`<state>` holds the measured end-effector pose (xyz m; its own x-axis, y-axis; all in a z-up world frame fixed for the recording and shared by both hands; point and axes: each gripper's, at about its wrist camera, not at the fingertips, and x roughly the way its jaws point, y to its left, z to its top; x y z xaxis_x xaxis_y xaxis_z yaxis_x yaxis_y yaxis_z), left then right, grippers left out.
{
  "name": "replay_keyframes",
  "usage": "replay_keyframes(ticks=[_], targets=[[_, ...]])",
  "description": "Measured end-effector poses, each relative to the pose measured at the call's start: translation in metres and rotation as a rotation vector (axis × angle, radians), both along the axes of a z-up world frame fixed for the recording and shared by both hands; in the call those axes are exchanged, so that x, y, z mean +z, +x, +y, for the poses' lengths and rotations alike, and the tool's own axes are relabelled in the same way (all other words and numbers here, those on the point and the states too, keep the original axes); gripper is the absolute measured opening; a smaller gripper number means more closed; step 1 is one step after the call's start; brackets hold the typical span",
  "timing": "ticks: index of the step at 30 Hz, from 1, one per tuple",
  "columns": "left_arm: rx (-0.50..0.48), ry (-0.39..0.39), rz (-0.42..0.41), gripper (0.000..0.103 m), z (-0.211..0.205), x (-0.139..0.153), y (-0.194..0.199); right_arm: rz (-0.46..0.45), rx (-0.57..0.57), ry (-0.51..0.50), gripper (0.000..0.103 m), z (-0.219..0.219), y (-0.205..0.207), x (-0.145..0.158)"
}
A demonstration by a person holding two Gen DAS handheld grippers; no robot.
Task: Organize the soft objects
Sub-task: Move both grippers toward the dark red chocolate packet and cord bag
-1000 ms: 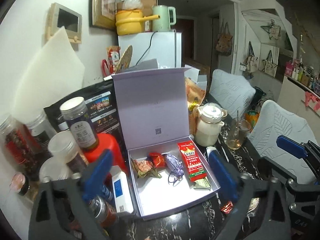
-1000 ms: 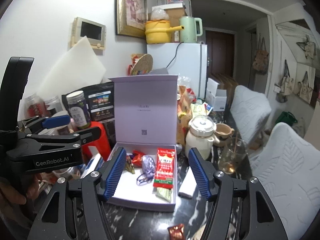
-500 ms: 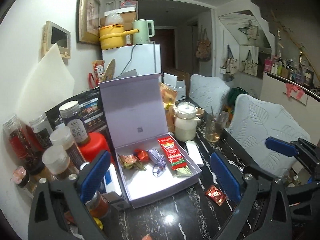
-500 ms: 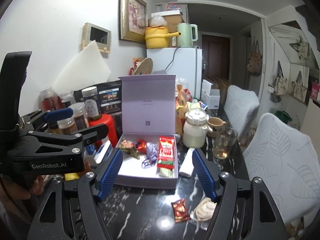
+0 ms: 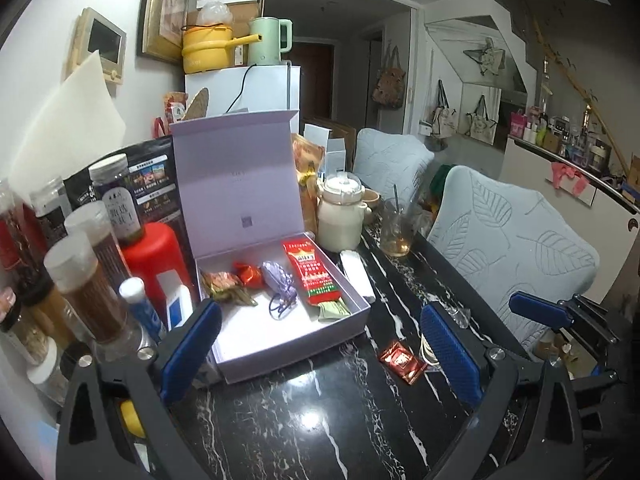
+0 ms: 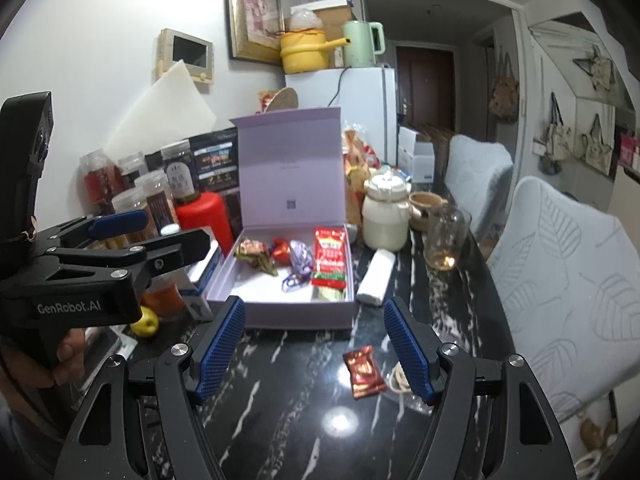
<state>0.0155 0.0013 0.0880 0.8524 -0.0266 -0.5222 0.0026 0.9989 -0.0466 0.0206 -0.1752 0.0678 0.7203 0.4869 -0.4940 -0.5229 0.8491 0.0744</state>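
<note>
Lying flat, red packet (image 6: pixel 364 371), long axis toward box (image 6: pixel 300 314)

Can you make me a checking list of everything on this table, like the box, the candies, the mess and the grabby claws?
Surface: black marble table, glossy, with white veins.
Job's things: open lilac box holding wrapped sweets, a purple pouch and a long red packet; one small red packet and a white roll lie outside on the table.
Clutter: spice jars, red bottle, cream jar, glass, yellow fruit.
Grippers: left gripper open, empty; right gripper open, empty.
Cables: one cord down the white fridge.
Surroundings: two pale chairs, kettle and yellow pot atop the fridge.
</note>
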Motion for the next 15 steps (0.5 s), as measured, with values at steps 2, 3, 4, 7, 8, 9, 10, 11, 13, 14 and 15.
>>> replay_keyframes(ticks=[2, 3, 4, 7, 8, 9, 10, 11, 13, 14, 15], targets=[[-0.003, 0.015, -0.004, 0.101, -0.004, -0.004, 0.0, 0.016, -0.004, -0.004, 0.073, -0.003, 0.002, -0.008], [-0.005, 0.024, 0.0, 0.101, -0.006, -0.007, 0.0, 0.022, -0.007, -0.004, 0.073, -0.004, 0.003, -0.011], [-0.009, 0.03, 0.005, 0.101, -0.009, -0.01, 0.001, 0.031, -0.011, -0.003, 0.073, -0.005, 0.004, -0.016], [-0.022, 0.024, 0.029, 0.101, -0.013, -0.019, 0.006, 0.061, -0.018, -0.001, 0.073, -0.008, 0.009, -0.028], [-0.024, 0.02, 0.037, 0.101, -0.014, -0.021, 0.008, 0.068, -0.02, -0.001, 0.073, -0.01, 0.01, -0.033], [-0.029, 0.016, 0.047, 0.101, -0.015, -0.024, 0.011, 0.078, -0.021, 0.0, 0.073, -0.011, 0.012, -0.038], [-0.037, 0.011, 0.063, 0.101, -0.017, -0.028, 0.014, 0.088, -0.018, 0.003, 0.073, -0.013, 0.014, -0.042], [-0.043, 0.007, 0.078, 0.101, -0.018, -0.032, 0.017, 0.106, -0.01, 0.007, 0.073, -0.014, 0.018, -0.048], [-0.047, 0.004, 0.096, 0.101, -0.02, -0.038, 0.021, 0.132, -0.008, 0.007, 0.073, -0.016, 0.024, -0.056], [-0.045, 0.001, 0.104, 0.101, -0.021, -0.041, 0.023, 0.144, -0.01, 0.004, 0.073, -0.018, 0.027, -0.061], [-0.044, -0.004, 0.111, 0.101, -0.021, -0.044, 0.026, 0.151, -0.011, 0.003, 0.073, -0.018, 0.03, -0.065]])
